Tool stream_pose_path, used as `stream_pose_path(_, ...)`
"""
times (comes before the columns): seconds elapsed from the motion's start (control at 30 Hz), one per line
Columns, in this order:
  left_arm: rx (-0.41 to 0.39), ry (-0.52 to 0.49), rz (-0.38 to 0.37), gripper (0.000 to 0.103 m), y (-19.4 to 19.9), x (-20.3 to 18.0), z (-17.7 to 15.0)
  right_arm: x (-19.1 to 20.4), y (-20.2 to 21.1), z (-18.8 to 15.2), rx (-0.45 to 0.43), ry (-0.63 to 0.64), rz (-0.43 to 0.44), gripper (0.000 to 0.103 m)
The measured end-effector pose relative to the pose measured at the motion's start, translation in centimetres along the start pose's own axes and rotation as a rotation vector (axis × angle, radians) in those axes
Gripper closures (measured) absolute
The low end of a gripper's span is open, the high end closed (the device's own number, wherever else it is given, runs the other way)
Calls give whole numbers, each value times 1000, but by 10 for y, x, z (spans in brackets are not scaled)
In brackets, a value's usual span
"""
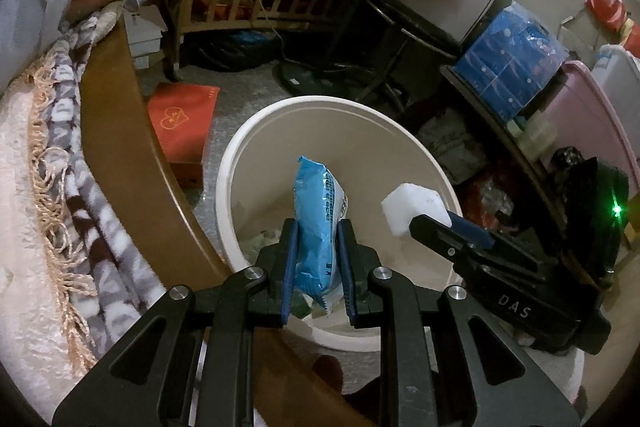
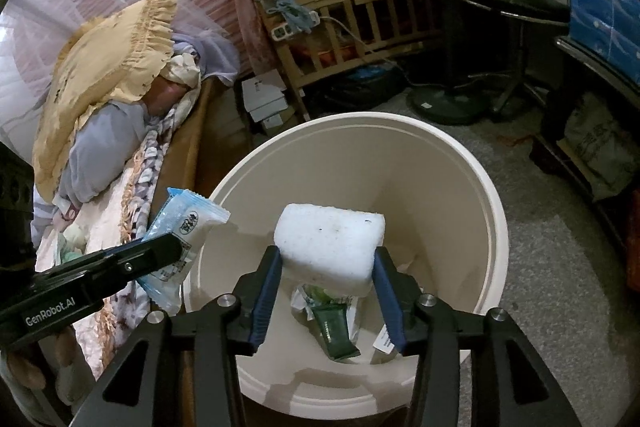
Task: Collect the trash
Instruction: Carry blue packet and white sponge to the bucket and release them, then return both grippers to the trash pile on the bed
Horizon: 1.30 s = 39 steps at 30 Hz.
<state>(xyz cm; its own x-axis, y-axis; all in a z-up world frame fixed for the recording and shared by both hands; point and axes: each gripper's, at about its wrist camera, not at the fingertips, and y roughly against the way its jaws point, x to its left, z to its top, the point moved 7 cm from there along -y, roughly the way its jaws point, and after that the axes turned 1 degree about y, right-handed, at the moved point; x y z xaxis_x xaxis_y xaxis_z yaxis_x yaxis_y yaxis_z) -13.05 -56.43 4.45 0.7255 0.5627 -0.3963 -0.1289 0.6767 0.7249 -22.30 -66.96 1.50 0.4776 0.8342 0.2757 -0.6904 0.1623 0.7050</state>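
Your left claw [image 1: 318,247] is pinching a crinkly blue plastic packet [image 1: 320,223], shiny film with a zigzag sealed edge, standing upright between the blue pads right over the bin [image 1: 240,163]. Your right claw [image 2: 328,283] is clamped on a chunky white foam block [image 2: 330,247], rough and pitted, rounded at the corners, also hanging above the bin's mouth. The bin itself is smooth round cream plastic, and down at the bottom you've got a dark green wrapper [image 2: 334,331] lying on some crumpled white scraps. It sits on speckled grey floor [image 2: 560,267] right beside the wooden bed frame [image 1: 116,147], with a fringed fuzzy blanket [image 1: 60,187] on top. A slatted wooden crib [image 2: 360,27] stuffed with clothes stands behind.
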Motion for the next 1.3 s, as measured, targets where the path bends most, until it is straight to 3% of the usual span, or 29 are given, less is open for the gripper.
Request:
stream_pose_path(0.1, 3, 6, -21, 80, 0, -1, -1, -3, 1, 1, -4, -17, 3, 53)
stream_pose_path(0.17, 0, 3, -23, 60, 1, -1, -2, -5, 1, 0, -1, -22, -5, 52)
stream_pose_path(0.23, -10, 8, -26, 53, 4, -1, -3, -4, 2, 0, -1, -19, -4, 51)
stream_pose_path(0.37, -16, 20, -21, 53, 11, 4, -4, -3, 3, 0, -1, -18, -8, 49)
stream_pose_path(0.5, -29, 28, 23, 53, 25, 18, -6, 2, 1, -2, 11, -8, -3, 41)
stream_pose_path(0.8, -67, 50, 141, 53, 66, 59, -20, 31, 1, -3, 21, 22, 28, 40)
stream_pose_path(0.97, -87, 76, 258, 53, 106, 101, -38, 74, -3, -8, 37, 79, 88, 39)
stream_pose_path(1.3, -131, 195, 443, 53, 193, 202, -82, 205, -25, -37, 120, 273, 266, 39)
